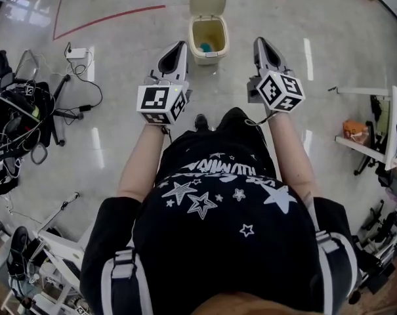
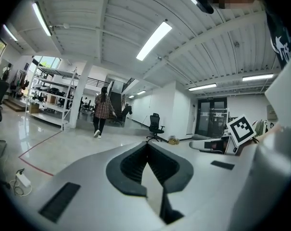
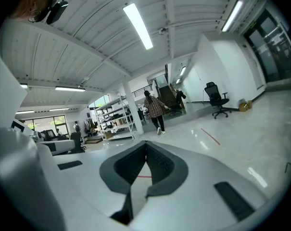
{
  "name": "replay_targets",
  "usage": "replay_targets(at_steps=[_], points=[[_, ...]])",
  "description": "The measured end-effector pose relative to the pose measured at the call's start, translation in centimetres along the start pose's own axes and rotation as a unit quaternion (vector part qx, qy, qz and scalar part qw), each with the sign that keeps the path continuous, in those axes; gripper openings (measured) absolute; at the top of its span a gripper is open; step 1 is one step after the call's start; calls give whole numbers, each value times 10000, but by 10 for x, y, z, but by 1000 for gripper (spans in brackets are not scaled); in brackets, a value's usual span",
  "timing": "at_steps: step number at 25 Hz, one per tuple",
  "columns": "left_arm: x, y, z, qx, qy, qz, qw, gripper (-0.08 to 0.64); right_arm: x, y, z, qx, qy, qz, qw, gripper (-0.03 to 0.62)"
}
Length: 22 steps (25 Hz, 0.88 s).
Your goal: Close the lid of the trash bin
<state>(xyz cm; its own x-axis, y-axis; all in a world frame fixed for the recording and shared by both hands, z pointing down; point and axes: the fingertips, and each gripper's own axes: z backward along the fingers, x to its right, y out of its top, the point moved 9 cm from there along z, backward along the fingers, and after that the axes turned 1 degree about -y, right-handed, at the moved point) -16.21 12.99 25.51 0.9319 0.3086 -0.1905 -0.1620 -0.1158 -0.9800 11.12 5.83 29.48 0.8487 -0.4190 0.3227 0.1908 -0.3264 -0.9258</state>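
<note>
A small cream trash bin (image 1: 209, 43) stands on the floor ahead of me. Its lid (image 1: 207, 5) is swung up and back, and something teal lies inside. Both grippers are held level in front of the person's body, short of the bin. The left gripper (image 1: 179, 47) points past the bin's left side, the right gripper (image 1: 260, 44) past its right side. Each has its jaws meeting at the tip with nothing between them. In the left gripper view the left gripper (image 2: 146, 144) looks across the room, as does the right gripper (image 3: 145, 142) in its own view; the bin is in neither.
A tangle of cables and stands (image 1: 21, 117) fills the floor at left, with a white power adapter (image 1: 75, 53) near it. A red floor line (image 1: 106, 18) runs at the far left. Shelving (image 1: 372, 143) stands at right. A person (image 2: 102, 110) walks far off.
</note>
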Motion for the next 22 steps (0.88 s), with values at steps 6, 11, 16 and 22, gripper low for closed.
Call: replay_targets(at_steps=[6, 11, 16, 22], points=[[1, -4, -26, -60, -14, 22, 10000, 11, 23, 1, -23, -71, 80, -82, 9999, 5], [-5, -2, -63, -47, 193, 43, 9998, 11, 49, 8, -68, -139, 249, 7, 9996, 5], [-12, -7, -114, -174, 159, 33, 9997, 12, 79, 18, -120, -271, 379, 62, 9989, 5], [-18, -15, -179, -387, 319, 77, 9987, 12, 125, 34, -174, -564, 540, 243, 9967, 5]])
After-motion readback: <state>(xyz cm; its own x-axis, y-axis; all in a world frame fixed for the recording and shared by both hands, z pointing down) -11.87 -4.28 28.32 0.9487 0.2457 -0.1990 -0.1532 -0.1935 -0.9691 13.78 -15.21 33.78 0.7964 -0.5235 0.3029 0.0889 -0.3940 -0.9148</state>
